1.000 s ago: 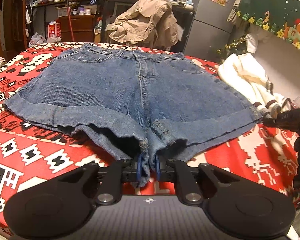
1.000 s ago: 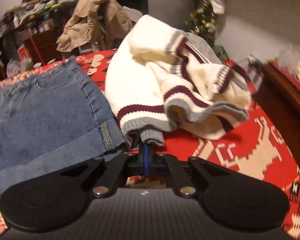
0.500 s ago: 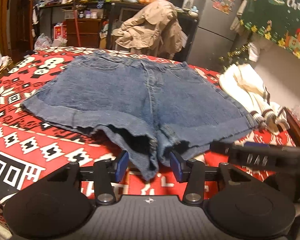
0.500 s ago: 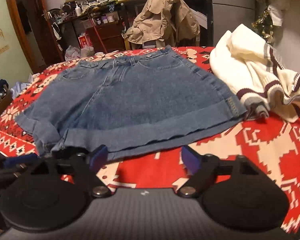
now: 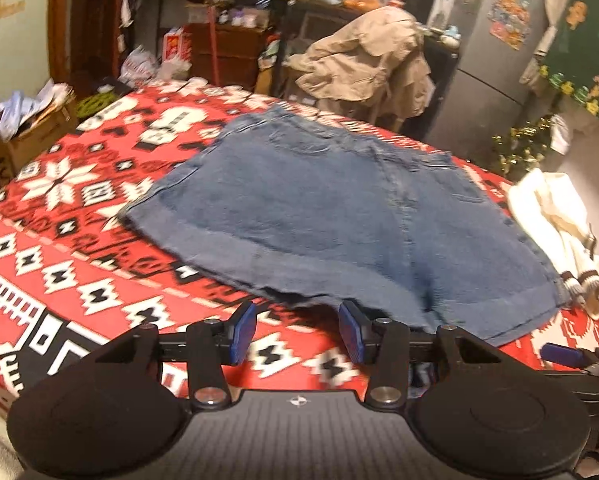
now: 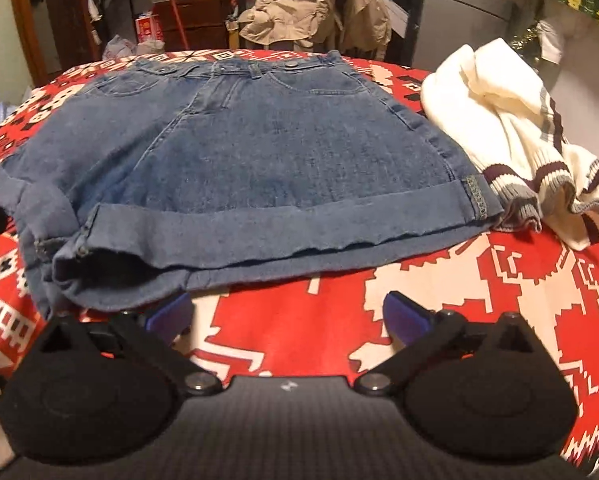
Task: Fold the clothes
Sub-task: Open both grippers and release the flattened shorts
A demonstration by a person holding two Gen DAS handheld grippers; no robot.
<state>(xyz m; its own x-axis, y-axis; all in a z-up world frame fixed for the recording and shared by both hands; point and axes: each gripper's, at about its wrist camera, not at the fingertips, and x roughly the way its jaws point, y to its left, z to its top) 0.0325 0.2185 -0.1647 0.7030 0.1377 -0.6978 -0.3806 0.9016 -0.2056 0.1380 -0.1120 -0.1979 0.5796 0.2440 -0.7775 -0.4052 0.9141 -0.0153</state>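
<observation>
Denim shorts (image 6: 239, 152) lie flat mid-frame, unfolded; left fingers (image 5: 295, 330) parted and empty, right fingers (image 6: 287, 316) opening, empty; folding remains.

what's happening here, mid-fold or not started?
Not folded yet. The denim shorts lie flat on the red patterned blanket, with a cream striped sweater bunched beside them. A person holds both grippers near the shorts' hem. The left gripper is open and empty; the right gripper has its jaws opening, nothing between them.
</observation>
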